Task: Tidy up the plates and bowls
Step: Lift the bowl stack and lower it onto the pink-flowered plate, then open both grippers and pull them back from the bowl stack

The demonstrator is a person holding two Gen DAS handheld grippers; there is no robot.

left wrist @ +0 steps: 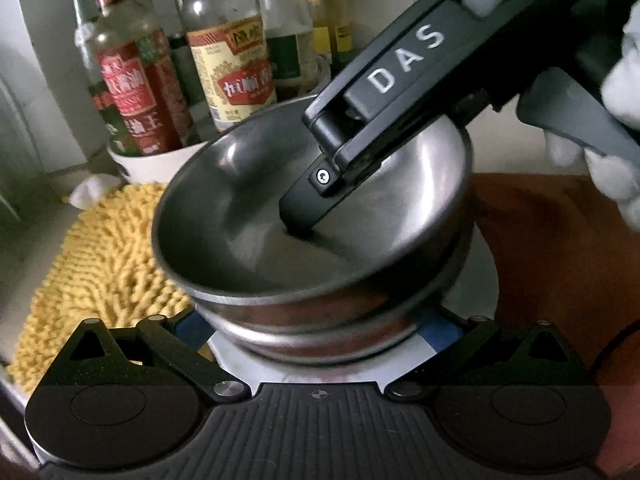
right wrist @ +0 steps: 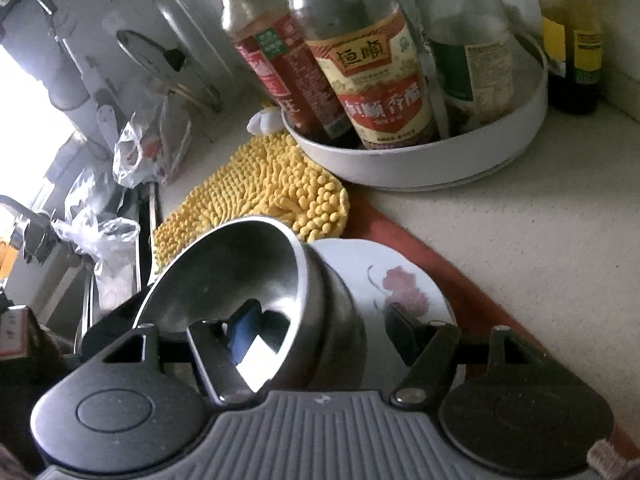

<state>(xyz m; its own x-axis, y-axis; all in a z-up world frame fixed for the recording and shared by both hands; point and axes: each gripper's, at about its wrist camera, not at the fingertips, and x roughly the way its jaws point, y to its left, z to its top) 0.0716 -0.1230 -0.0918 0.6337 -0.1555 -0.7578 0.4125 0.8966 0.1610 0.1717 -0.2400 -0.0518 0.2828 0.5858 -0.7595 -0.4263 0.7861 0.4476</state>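
The right hand-held gripper [right wrist: 316,344] has hold of the upper steel bowl [left wrist: 304,216] by its rim: one finger [left wrist: 308,208] reaches down inside the bowl, its tip touching the inner wall near the bottom, and in the right wrist view the other finger lies outside the wall on the plate side, so the jaws are narrowed onto the rim. A white-gloved hand [left wrist: 616,128] grips its handle. The upper steel bowl is tilted and nested in a second steel bowl [left wrist: 304,332] beneath it, and that stack sits on a white flowered plate [right wrist: 400,280].

The left hand-held gripper [left wrist: 316,340] is spread wide, its blue-padded fingers [left wrist: 436,332] standing on either side of the lower bowl, just above the plate. Whether the pads touch the bowl or the plate cannot be made out.

The plate rests on a reddish-brown board [right wrist: 472,300] on the pale counter [right wrist: 540,208]. Just beside the bowls lies a yellow chenille mat [right wrist: 264,184]. Behind it a white round tray [right wrist: 440,164] holds sauce and vinegar bottles, among them a vinegar bottle [right wrist: 372,80] with a red and cream label.
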